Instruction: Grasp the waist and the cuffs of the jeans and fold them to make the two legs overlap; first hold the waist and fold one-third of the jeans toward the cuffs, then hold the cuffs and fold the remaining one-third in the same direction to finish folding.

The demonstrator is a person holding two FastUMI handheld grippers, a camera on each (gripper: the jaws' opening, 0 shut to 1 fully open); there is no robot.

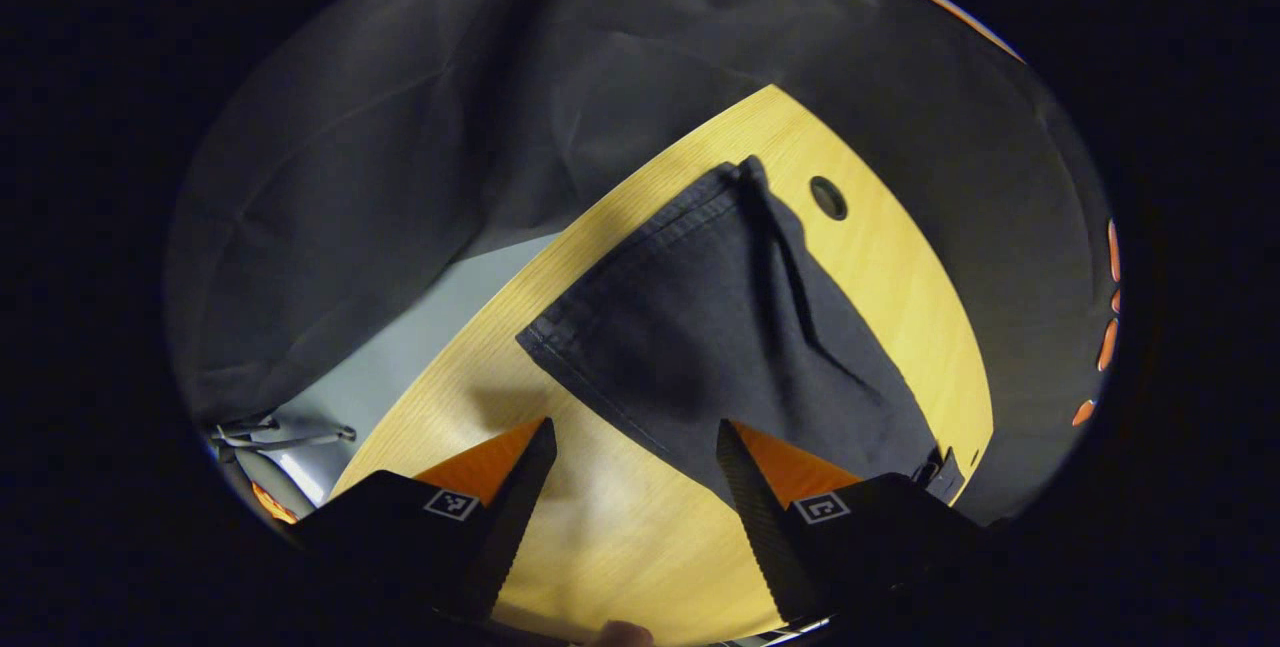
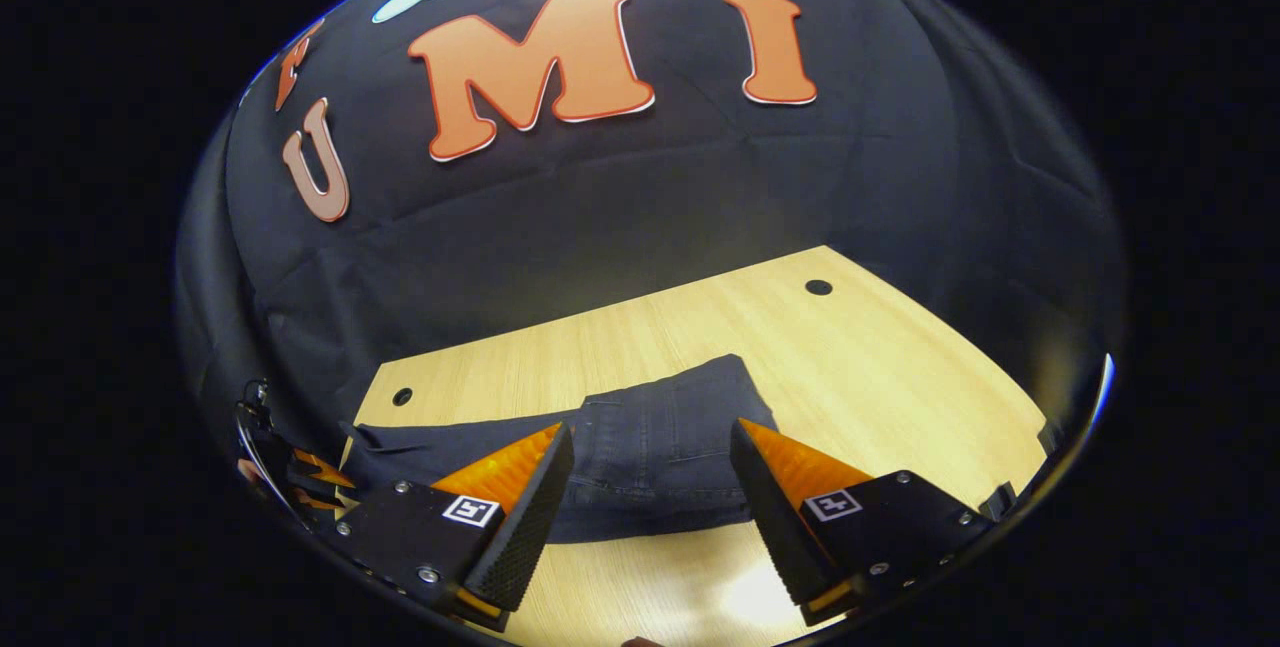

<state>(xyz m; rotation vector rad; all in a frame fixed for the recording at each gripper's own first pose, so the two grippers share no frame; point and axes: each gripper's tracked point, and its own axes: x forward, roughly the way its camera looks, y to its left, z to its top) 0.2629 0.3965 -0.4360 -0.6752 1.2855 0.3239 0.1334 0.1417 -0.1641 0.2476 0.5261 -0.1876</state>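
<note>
Dark jeans (image 1: 720,327) lie flat on the wooden table (image 1: 620,527). In the left gripper view their hemmed cuff end (image 1: 625,262) points away from me. My left gripper (image 1: 633,425) hovers open over the near part of the leg, one fingertip (image 1: 735,447) above the cloth's edge and the other over bare wood. In the right gripper view the jeans (image 2: 660,442) show their waist and pocket end, with the legs running off to the left. My right gripper (image 2: 650,427) stands open just before the waist, holding nothing.
The table has a round cable hole (image 1: 828,197) past the cuffs and two holes (image 2: 818,286) (image 2: 402,395) near its far edge. Black cloth walls surround it. Grey floor (image 1: 400,357) and some cables (image 1: 270,432) lie beyond the table's left edge.
</note>
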